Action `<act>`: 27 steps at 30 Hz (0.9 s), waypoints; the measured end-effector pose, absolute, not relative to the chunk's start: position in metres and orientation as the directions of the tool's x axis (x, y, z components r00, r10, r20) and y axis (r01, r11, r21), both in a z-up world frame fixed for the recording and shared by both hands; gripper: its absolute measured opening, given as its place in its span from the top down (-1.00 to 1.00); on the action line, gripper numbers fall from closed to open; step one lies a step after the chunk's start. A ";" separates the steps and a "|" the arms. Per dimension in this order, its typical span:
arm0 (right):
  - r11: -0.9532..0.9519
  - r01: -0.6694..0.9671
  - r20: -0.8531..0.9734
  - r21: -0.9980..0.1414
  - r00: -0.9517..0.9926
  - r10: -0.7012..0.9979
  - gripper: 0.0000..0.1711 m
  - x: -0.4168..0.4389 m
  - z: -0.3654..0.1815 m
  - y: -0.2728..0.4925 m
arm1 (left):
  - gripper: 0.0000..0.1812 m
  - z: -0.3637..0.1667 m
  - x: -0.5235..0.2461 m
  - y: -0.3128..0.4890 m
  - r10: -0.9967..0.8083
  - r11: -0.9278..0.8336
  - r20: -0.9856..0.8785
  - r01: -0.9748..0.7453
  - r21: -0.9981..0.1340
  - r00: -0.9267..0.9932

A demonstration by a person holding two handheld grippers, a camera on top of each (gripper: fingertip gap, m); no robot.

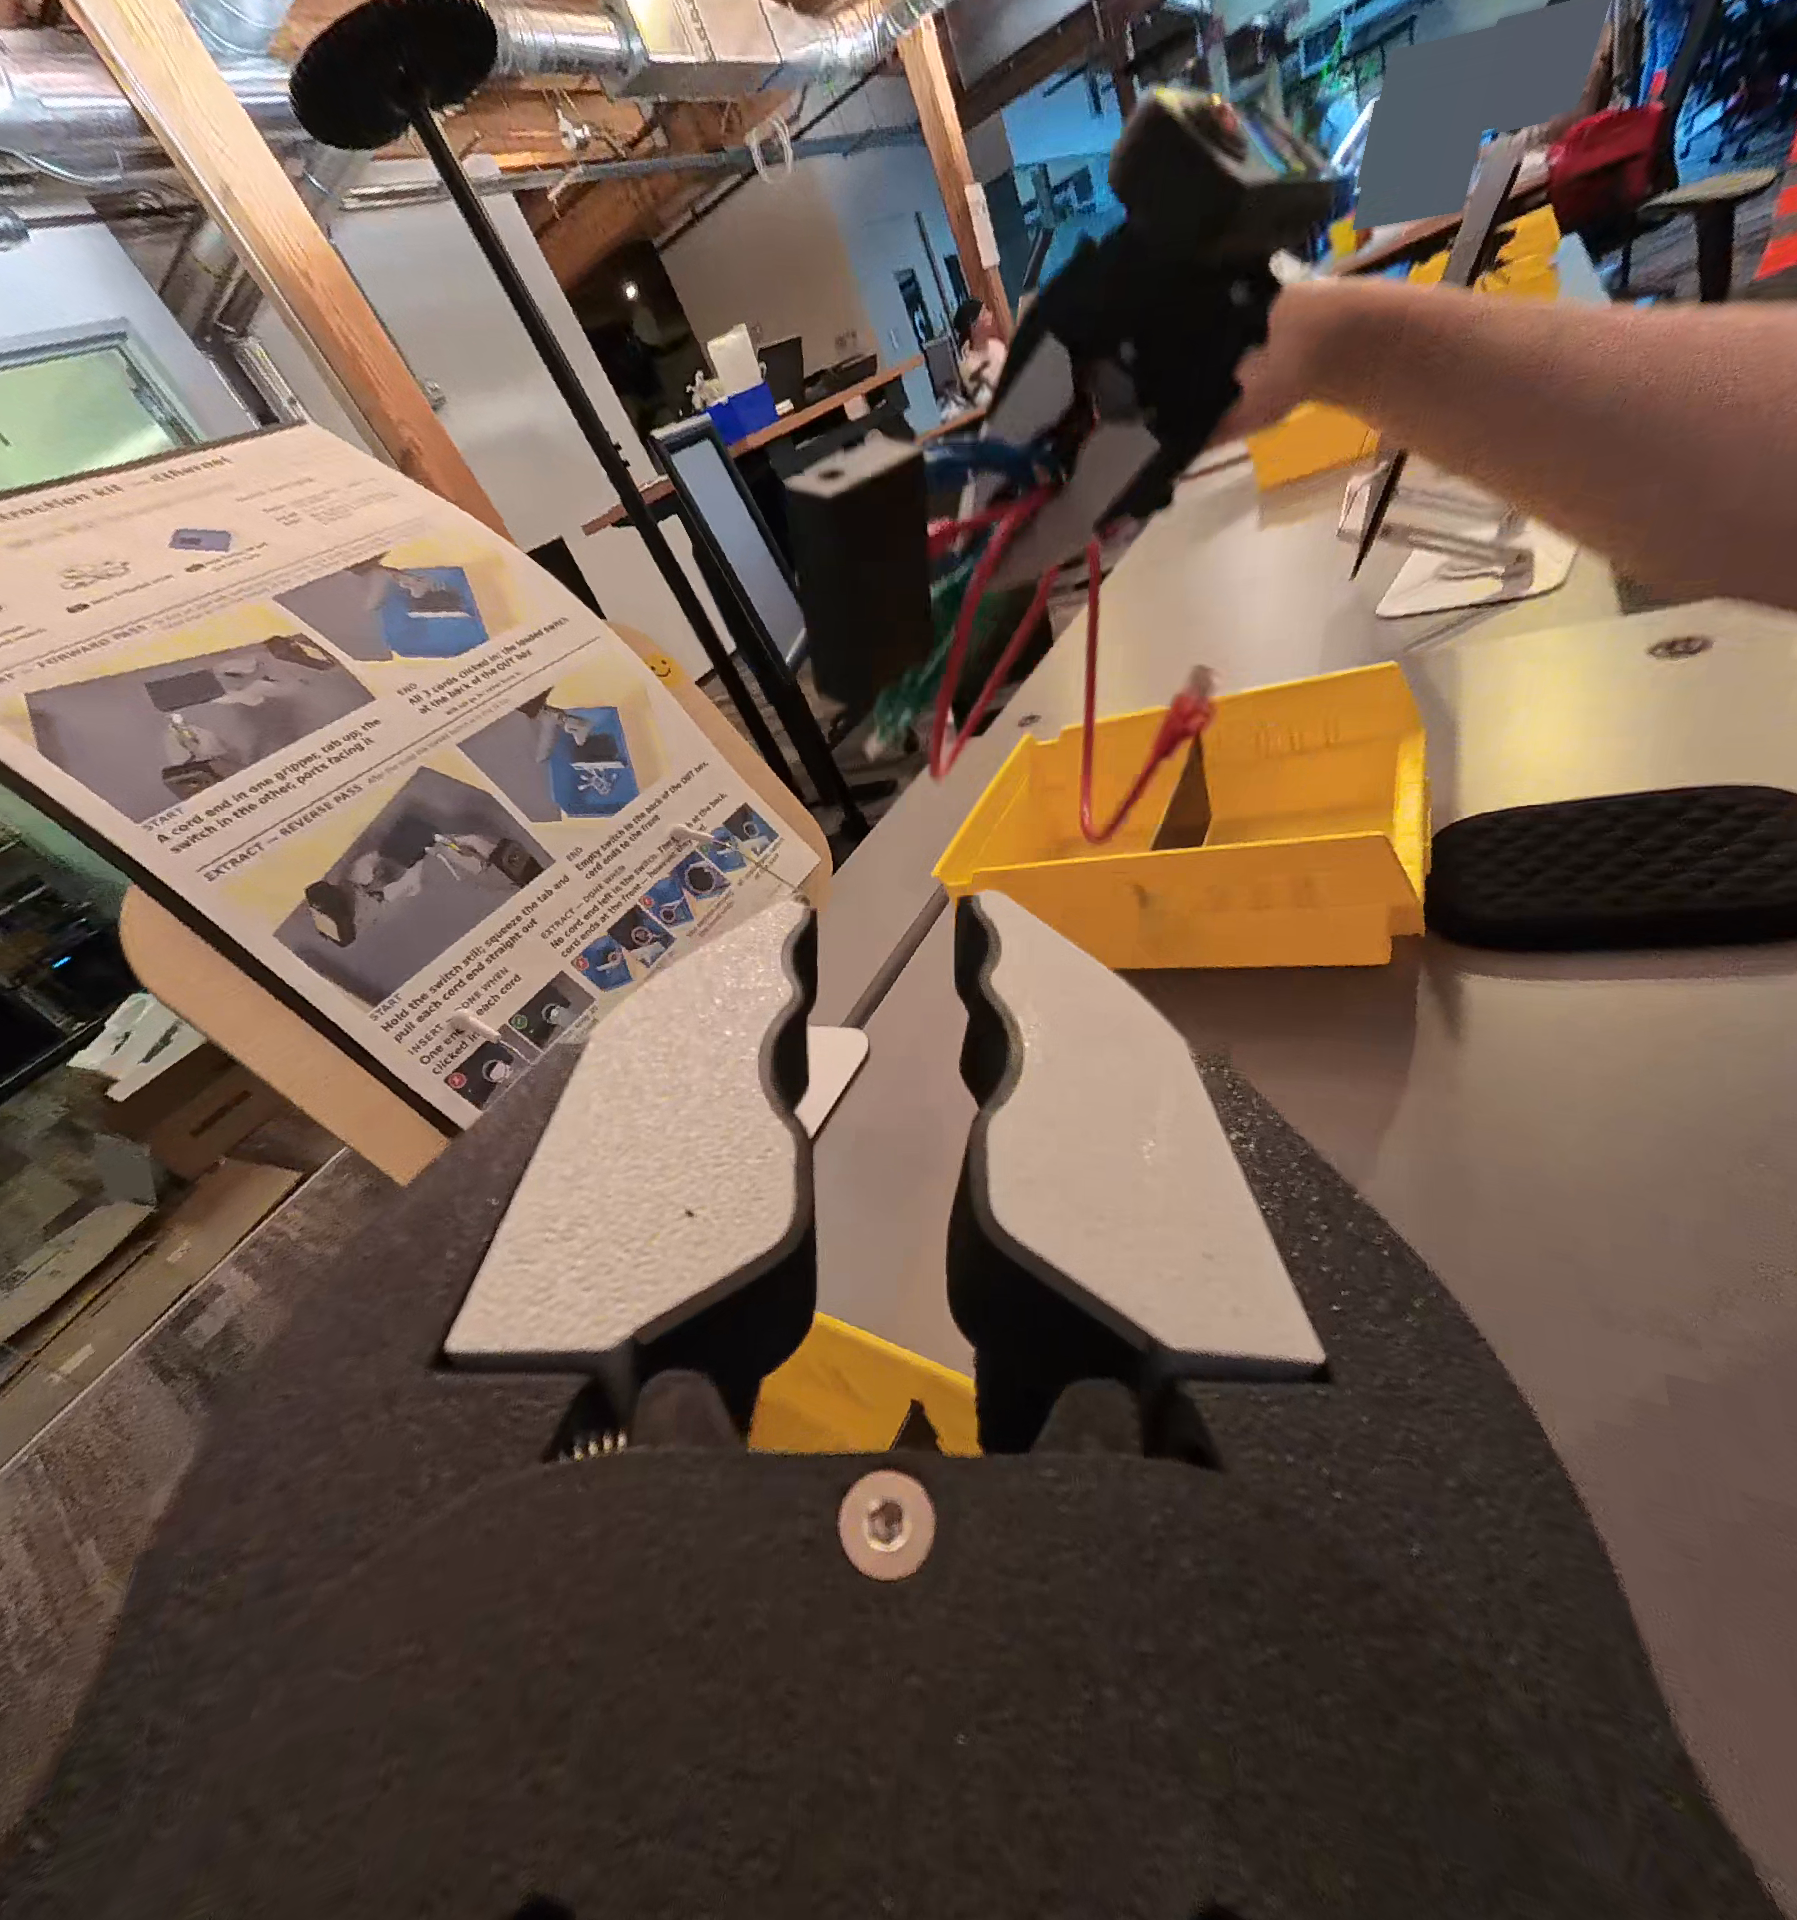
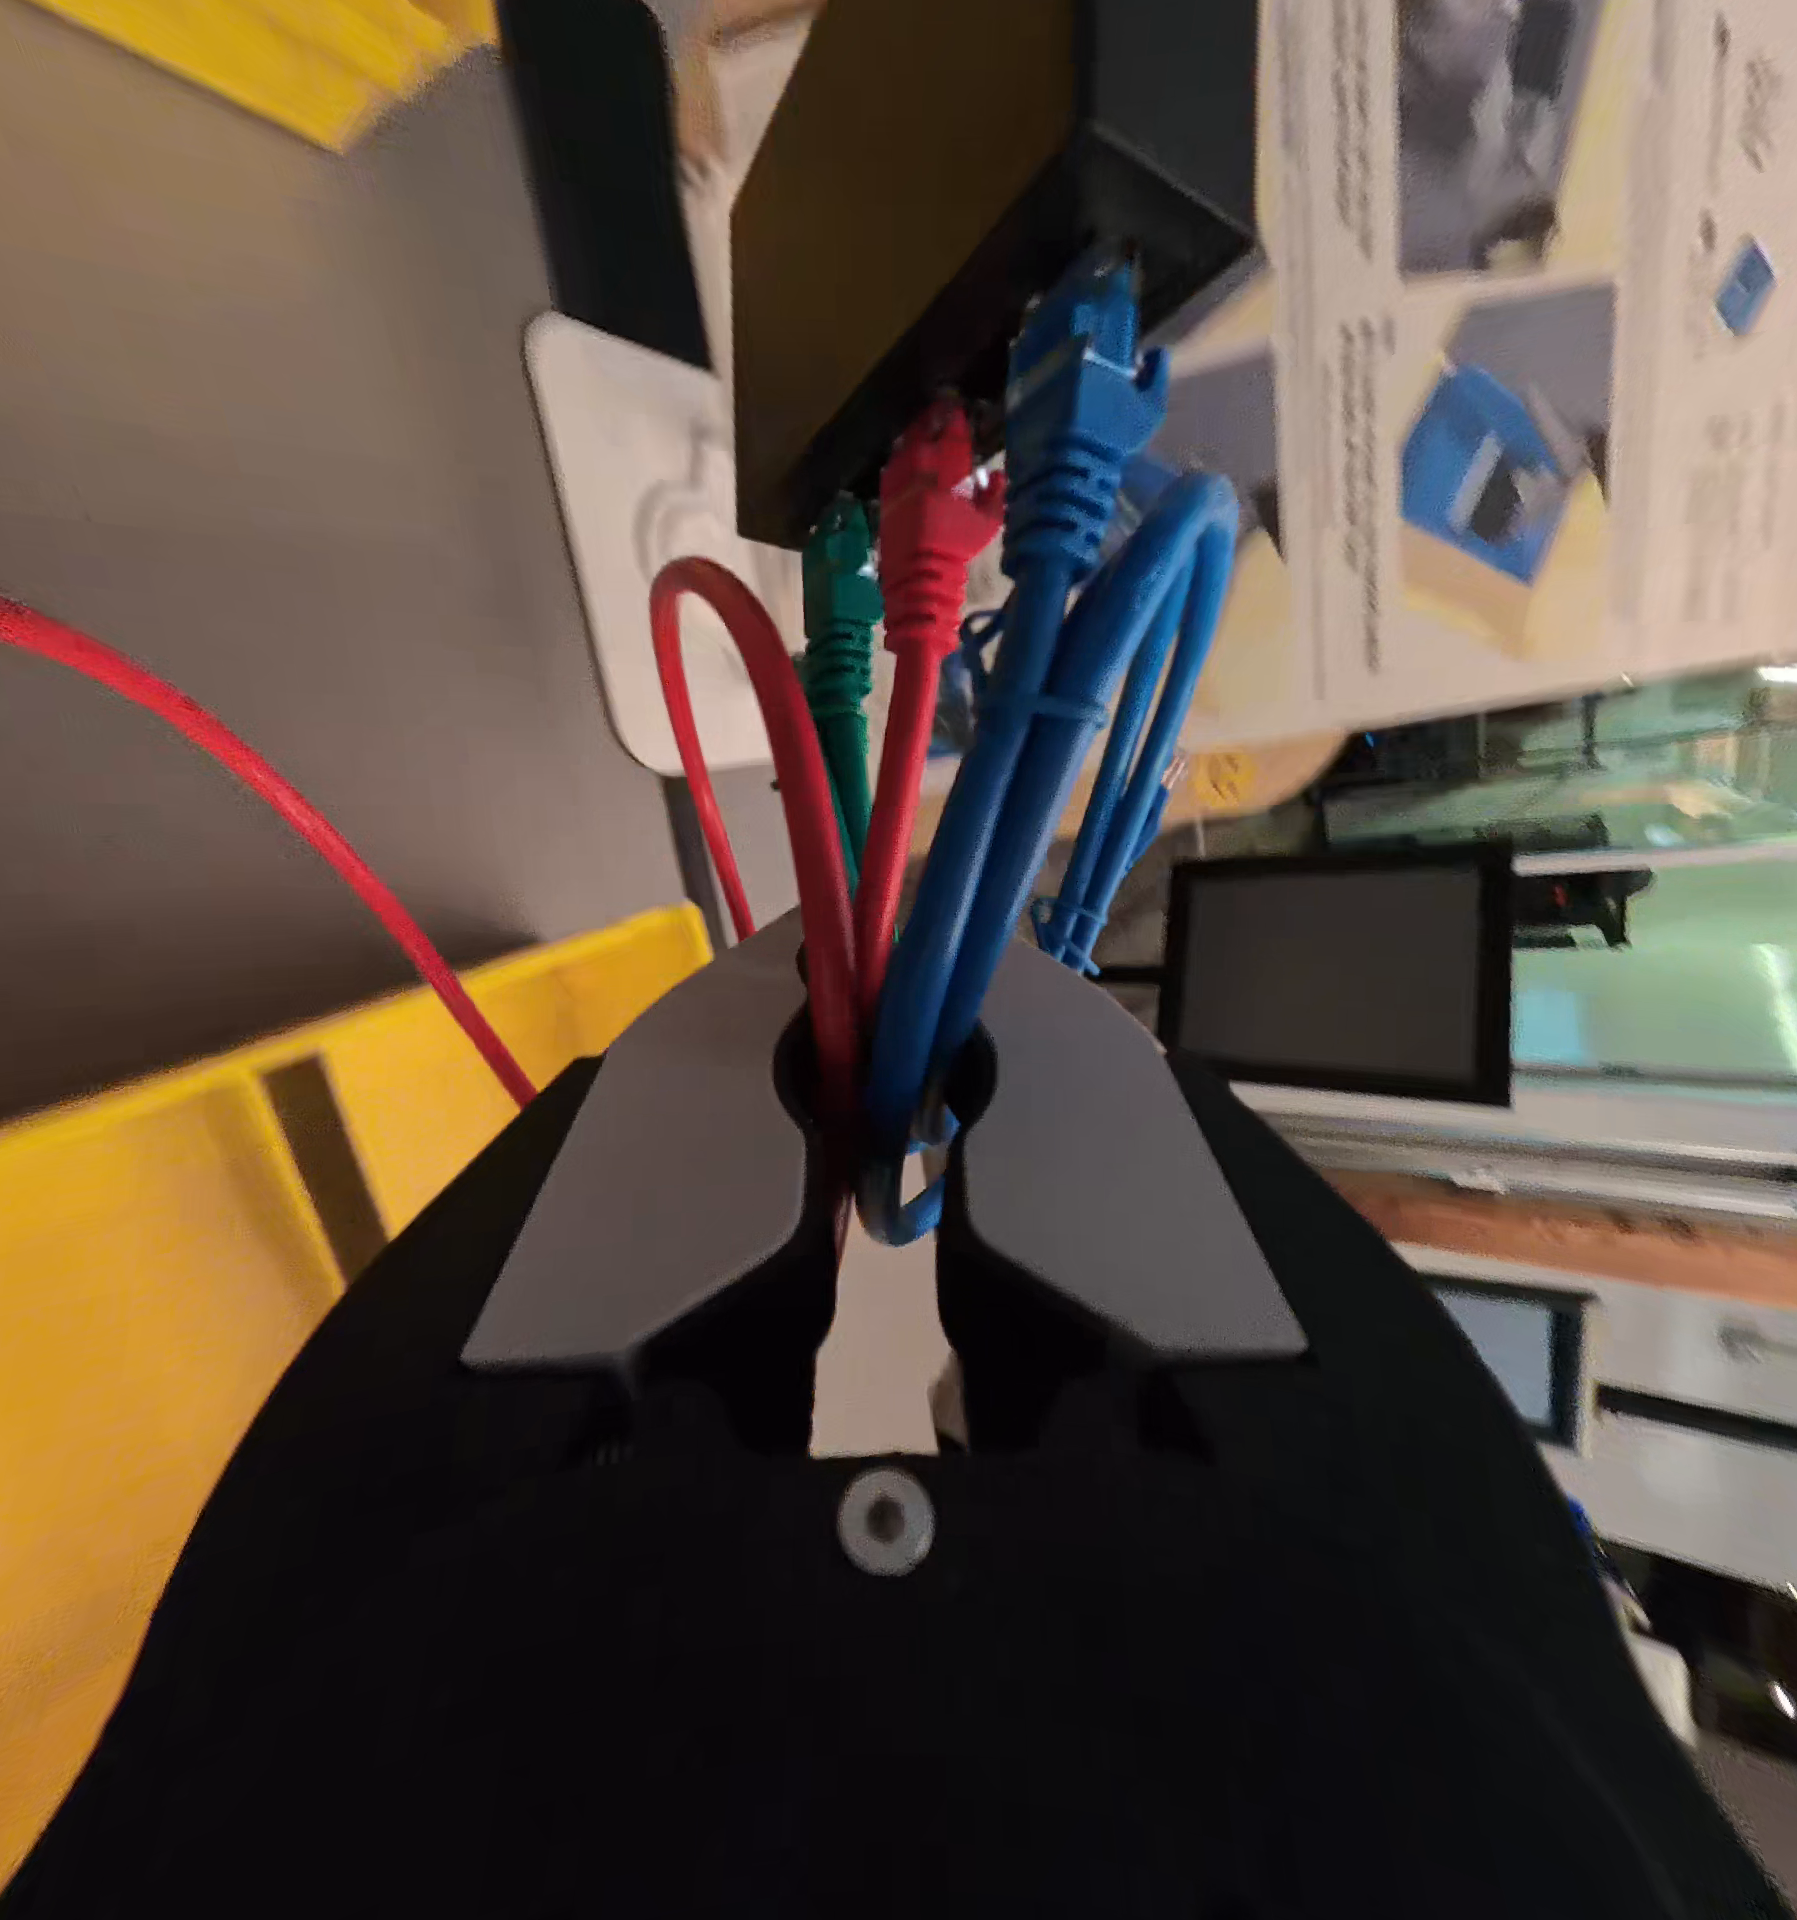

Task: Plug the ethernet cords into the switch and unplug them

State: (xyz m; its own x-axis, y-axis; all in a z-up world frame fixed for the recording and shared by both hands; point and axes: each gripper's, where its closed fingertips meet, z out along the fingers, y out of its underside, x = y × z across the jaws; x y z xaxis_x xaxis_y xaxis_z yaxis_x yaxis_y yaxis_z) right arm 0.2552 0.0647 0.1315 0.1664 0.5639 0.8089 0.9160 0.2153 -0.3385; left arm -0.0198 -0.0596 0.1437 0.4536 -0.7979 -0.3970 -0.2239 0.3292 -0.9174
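In the right wrist view my right gripper [image 2: 894, 977] is shut on a bundle of ethernet cords. The black switch [image 2: 873, 260] hangs just ahead of it. A green plug [image 2: 837, 603], a red plug [image 2: 935, 520] and a blue plug [image 2: 1070, 416] sit in its ports. In the left wrist view my left gripper [image 1: 883, 935] is open and empty over the grey table edge. The right gripper [image 1: 1164, 312] shows far off, raised in a hand. The red cord's free end [image 1: 1185, 717] dangles over a yellow bin [image 1: 1237, 894].
An instruction sheet [image 1: 354, 748] on a tilted board stands at the left. A black textured pad [image 1: 1642, 862] lies right of the bin. A thin black stand [image 1: 603, 447] rises behind the sheet. A small dark screen [image 2: 1330, 977] and a white card [image 2: 624, 520] show beyond the cords. Spacing between my two grippers at the tips: around 30 cm.
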 end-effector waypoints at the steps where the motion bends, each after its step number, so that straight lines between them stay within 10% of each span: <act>1: 0.191 0.924 0.819 -0.330 0.180 0.545 0.79 0.272 0.137 0.074 | 0.72 0.142 -0.017 -0.058 -0.795 0.329 -0.403 -0.236 -0.915 0.454; 16: -0.033 0.982 0.671 -0.188 0.153 0.725 0.79 0.382 0.014 0.084 | 0.74 0.121 -0.006 -0.042 -0.803 0.286 -0.398 -0.298 -0.911 0.444; 27: -0.385 0.886 0.079 -0.257 0.416 0.906 0.79 0.388 -0.042 0.084 | 0.74 0.096 0.011 -0.033 -0.806 0.263 -0.430 -0.405 -0.875 0.406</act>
State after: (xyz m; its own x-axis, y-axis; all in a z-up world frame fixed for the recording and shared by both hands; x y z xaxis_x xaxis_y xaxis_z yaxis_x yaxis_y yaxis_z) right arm 0.3883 0.0843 -0.0416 0.4164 0.9057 0.0791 0.8863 -0.3850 -0.2573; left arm 0.0107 -0.0330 0.0958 0.4063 -0.8060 -0.4305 -0.4054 0.2632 -0.8754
